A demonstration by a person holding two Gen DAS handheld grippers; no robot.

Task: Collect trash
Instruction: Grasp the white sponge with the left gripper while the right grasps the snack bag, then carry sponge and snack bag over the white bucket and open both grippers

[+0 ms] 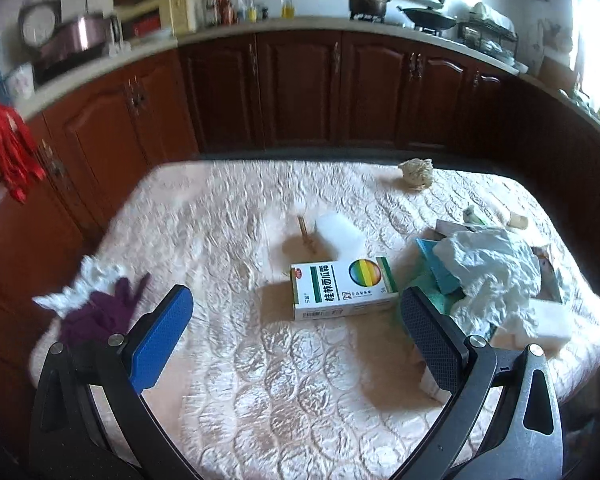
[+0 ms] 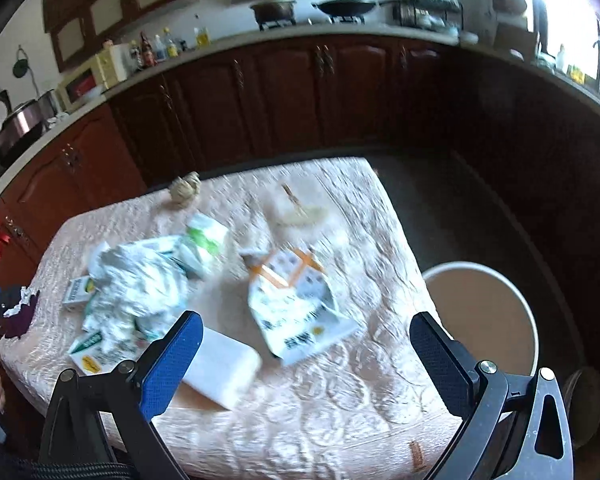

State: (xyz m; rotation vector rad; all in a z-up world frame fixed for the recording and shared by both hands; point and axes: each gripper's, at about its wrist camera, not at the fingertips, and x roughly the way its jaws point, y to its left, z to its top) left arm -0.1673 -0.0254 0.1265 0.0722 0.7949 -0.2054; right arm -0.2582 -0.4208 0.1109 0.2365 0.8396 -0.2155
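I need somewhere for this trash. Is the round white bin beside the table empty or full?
Empty, as far as shown: the round white bin shows only bare tan inside; its near part is hidden behind the right gripper.

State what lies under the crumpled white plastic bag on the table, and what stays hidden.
Under the crumpled white plastic bag lie a blue packet and a green-and-white box, their edges poking out. A white block sits partly tucked beneath. Whatever lies under its middle is covered.
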